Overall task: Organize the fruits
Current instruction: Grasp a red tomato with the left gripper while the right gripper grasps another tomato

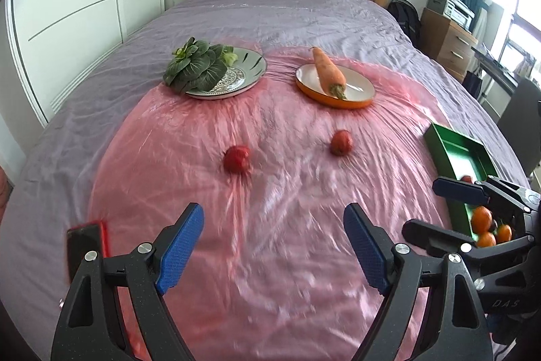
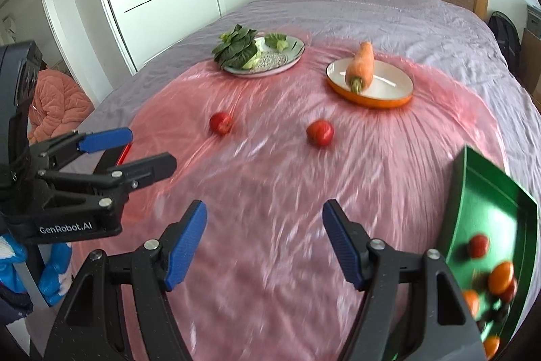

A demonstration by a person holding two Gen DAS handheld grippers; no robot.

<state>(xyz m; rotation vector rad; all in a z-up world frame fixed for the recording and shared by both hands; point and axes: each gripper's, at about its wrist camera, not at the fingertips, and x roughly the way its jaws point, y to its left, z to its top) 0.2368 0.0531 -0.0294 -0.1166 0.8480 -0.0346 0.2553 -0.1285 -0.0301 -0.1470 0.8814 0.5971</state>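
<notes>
Left gripper [image 1: 274, 246] is spread wide with nothing between its blue pads, hanging over the pink plastic sheet [image 1: 270, 276]. My right gripper [image 2: 265, 242] is the same story: jaws well apart, empty, above the same sheet. Each one shows in the other's view, side by side and apart.

Ahead of me, two red fruits lie loose on the sheet: the left red fruit [image 1: 236, 159] and the right red fruit [image 1: 341, 142], well apart from each other. I see nothing between them and my fingers, just wrinkled plastic.

Further back, a patterned plate [image 1: 248, 73] carries a leafy green vegetable [image 1: 194, 66] that spills over its left rim. Beside it an orange-rimmed dish [image 1: 358, 90] holds a carrot [image 1: 328, 68], leaf end toward me.

Off to the right, a green tray [image 2: 493, 202] sits at the sheet's edge with oranges [image 2: 500, 276] and a small red fruit [image 2: 478, 246] inside; I see darker pieces there too, too blurred to name. A red-edged phone [image 1: 86, 246] lies near my left gripper.
</notes>
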